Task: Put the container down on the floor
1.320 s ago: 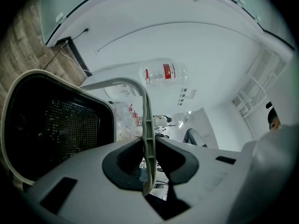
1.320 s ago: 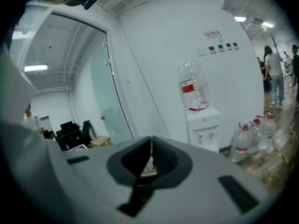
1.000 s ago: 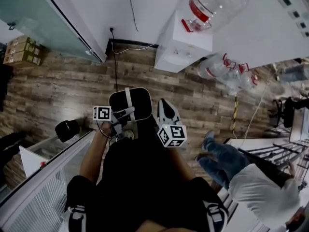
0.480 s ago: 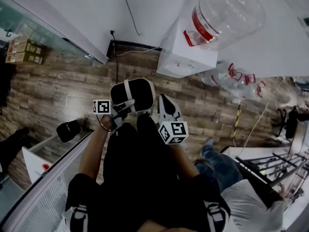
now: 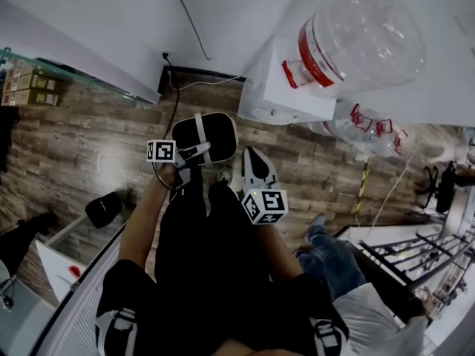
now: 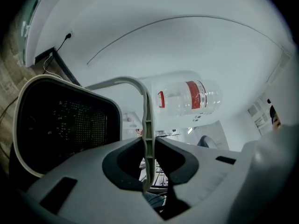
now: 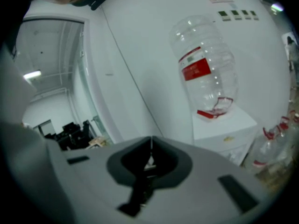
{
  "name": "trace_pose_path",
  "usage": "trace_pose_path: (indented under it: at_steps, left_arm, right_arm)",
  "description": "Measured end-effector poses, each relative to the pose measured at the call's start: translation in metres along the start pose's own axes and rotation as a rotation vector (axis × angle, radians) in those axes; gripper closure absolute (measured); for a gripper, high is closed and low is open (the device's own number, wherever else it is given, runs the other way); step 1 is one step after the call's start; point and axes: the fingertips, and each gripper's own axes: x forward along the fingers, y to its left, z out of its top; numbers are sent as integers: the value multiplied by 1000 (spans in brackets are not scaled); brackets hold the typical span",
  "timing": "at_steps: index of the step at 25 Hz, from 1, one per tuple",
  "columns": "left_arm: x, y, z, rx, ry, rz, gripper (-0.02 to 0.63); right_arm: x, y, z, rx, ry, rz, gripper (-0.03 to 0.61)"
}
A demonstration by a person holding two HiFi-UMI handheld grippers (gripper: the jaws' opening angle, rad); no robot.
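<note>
black container (image 5: pixel 215 133) w/ white rim hangs over the wood floor (image 5: pixel 82 136), so prob. mid-carry. left gripper (image 5: pixel 194 154) is pinched on its thin handle (image 6: pixel 145 120); right gripper (image 7: pixel 150 148) has jaws together, empty. next: lower till base sits flat, then let go.

Container (image 6: pixel 65 125): black plastic mesh, finely perforated and matt, edged by a smooth pale plastic rim; its handle (image 6: pixel 146 120) is pale moulded plastic, ribbed and dull; left gripper (image 6: pixel 147 146) has a matt grey plastic shell with darker matt pads (image 6: pixel 124 164); right gripper (image 7: pixel 150 146) has the same finish; floor (image 5: pixel 74 139) is brown wood-look planks, grainy, with a faint sheen; bottle (image 5: pixel 364 28) is clear glossy plastic, ridged, with a red label; dispenser (image 5: pixel 274 87) is smooth white plastic; wall (image 5: pixel 111 21) is plain white and matt; boxes (image 5: pixel 30 87) are brown cardboard.
</note>
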Motion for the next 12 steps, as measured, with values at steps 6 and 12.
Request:
trace_pose_path:
  at_steps: [6,12]
  left_arm:
    - [20,36,31,-23,76,13,517]
    - [39,78,68,4,156,78,517]
  right_arm:
    - [36,-6,4,20,-7,-70,545]
    - [81,-16,3,65,-10,-113,545]
